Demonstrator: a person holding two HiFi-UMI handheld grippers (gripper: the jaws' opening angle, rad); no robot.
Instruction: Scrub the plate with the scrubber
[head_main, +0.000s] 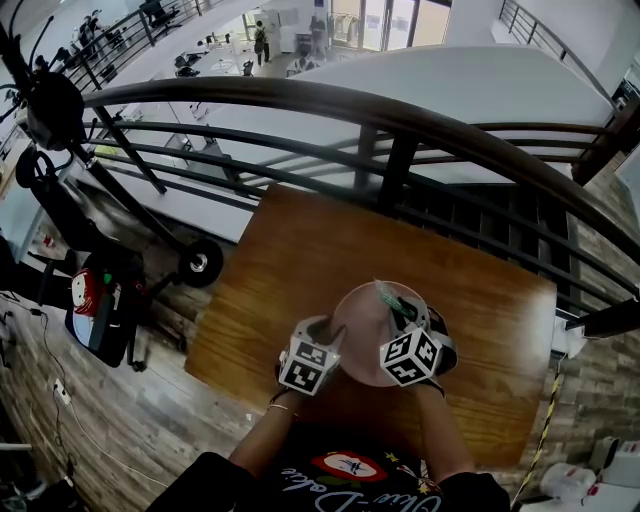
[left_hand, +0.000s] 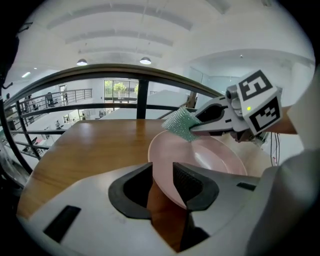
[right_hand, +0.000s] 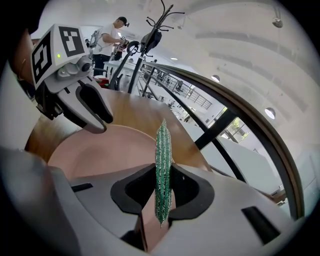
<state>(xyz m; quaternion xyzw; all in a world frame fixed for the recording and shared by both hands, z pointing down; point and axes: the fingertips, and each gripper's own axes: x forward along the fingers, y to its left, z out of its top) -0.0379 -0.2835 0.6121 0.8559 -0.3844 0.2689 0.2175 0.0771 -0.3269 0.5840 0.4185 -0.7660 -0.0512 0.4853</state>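
Our left gripper (left_hand: 162, 175) clamps the smooth pink plate (left_hand: 210, 156) by its rim; our right gripper (right_hand: 162, 187) pinches the flat, glittery green scrubber (right_hand: 162, 150).

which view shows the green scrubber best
The left gripper view: the scrubber shows its broad mesh face, at the pink plate's far rim. The right gripper view shows it only edge-on, clamped in the right gripper; the head view shows a small green sliver.

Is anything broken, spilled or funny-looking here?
Nothing looks spilled or broken. The left gripper has its jaws clamped on the rim of the pink plate over the table. The right gripper pinches the green scrubber edge-on near the plate's far rim. That suits scrubbing.
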